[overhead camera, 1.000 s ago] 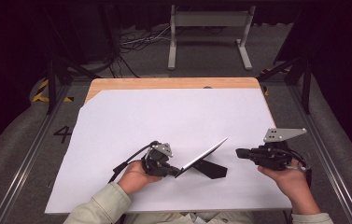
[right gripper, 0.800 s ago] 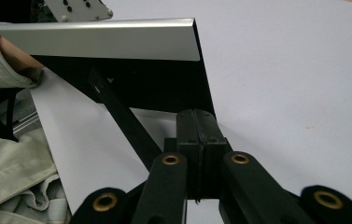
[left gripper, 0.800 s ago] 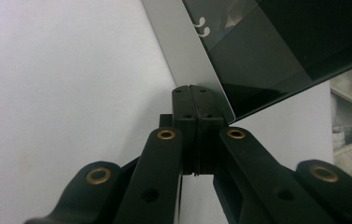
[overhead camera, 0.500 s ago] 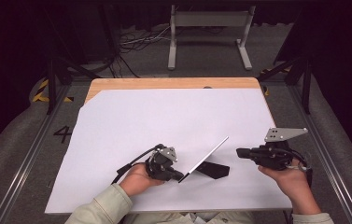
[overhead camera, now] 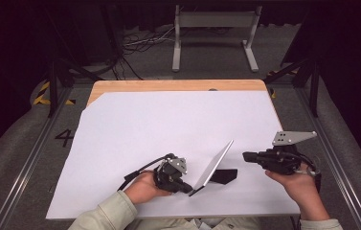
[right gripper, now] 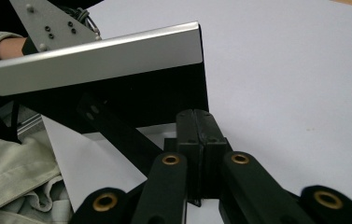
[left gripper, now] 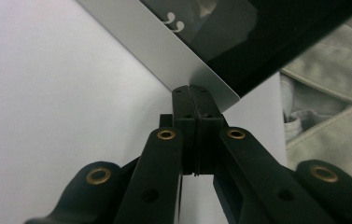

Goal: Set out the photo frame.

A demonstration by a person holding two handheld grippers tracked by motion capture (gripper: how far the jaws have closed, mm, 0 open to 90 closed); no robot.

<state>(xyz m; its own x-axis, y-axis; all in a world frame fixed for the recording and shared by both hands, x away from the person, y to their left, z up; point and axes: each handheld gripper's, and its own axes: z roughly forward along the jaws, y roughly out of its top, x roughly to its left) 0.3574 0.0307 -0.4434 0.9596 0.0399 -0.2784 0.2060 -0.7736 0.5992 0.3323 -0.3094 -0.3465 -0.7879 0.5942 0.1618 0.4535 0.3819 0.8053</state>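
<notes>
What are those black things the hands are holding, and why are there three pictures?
A person sits at a table covered with white paper. Each hand holds a black tool with two pinching jaws. One picture looks down from above. The other two come from small cameras riding on each tool. The left gripper pinches a corner of a thin, flat panel, silver on one side and dark on the other, and holds it tilted up off the table. The right gripper is shut and holds nothing, near the panel's far corner.
</notes>
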